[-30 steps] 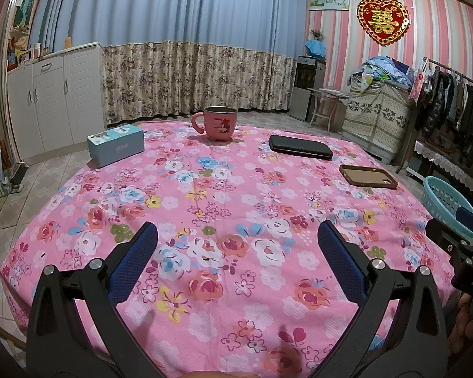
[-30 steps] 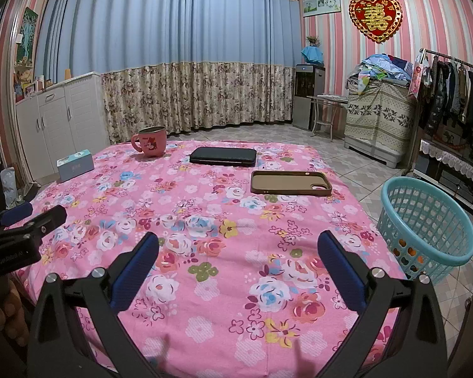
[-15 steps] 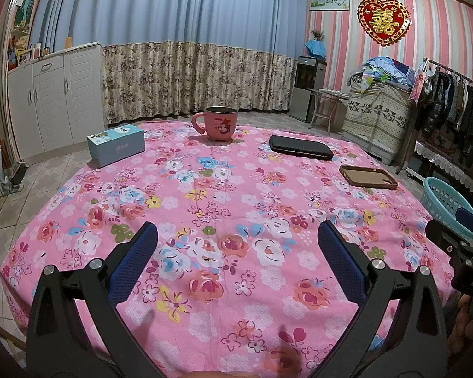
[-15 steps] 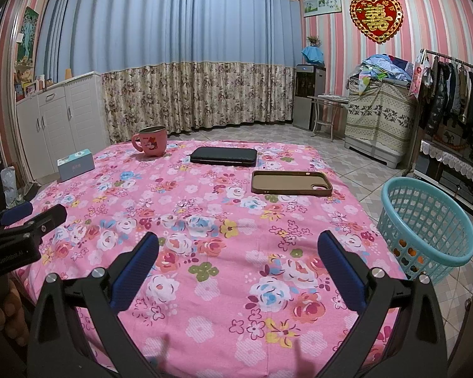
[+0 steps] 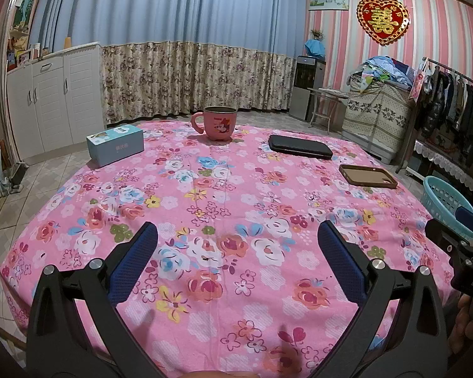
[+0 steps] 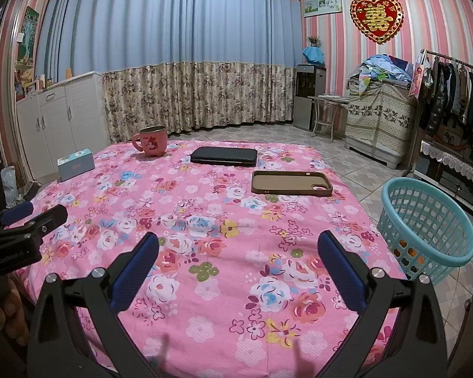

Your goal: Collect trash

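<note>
Two grippers hang over the near edge of the table (image 5: 78, 220), the left gripper (image 5: 236, 245) and right gripper (image 6: 236, 245) both spread wide, holding nothing. Farther off lie one phone case (image 6: 291, 182), one black pouch (image 6: 224, 156), one tissue box (image 5: 115, 141) and one mug (image 5: 219, 123). One basket (image 6: 425, 230) stands right of the table; orange bits show through its mesh, hard to identify. Nothing has shifted since earlier.

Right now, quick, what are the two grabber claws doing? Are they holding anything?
Left gripper: open, holding nothing, above the flowered tablecloth.
Right gripper: open, holding nothing.
</note>
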The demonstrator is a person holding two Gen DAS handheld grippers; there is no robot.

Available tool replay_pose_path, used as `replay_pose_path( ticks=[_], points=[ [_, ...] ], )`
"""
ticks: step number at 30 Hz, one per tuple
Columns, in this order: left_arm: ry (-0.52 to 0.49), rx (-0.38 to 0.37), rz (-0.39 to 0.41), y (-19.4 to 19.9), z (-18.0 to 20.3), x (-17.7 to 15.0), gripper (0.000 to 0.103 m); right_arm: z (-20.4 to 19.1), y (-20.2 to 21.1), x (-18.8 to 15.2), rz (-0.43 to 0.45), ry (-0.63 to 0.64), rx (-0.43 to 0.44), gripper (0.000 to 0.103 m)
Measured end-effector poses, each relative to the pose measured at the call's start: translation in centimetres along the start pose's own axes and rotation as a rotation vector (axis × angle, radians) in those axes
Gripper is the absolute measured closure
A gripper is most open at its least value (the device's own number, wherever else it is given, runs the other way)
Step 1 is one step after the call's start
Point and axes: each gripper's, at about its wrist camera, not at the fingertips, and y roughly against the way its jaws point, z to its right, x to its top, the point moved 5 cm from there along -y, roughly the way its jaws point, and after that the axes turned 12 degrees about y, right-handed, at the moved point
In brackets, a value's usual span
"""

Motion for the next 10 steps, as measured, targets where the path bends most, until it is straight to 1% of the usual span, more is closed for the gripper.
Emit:
replay_pose_path(
  ticks=[10],
  points=[
    [-0.002, 0.002, 0.005, 0.11, 0.19, -0.08, 0.005, -0.17, 0.0, 0.05, 0.0, 0.003, 0.0, 0.005]
  ],
)
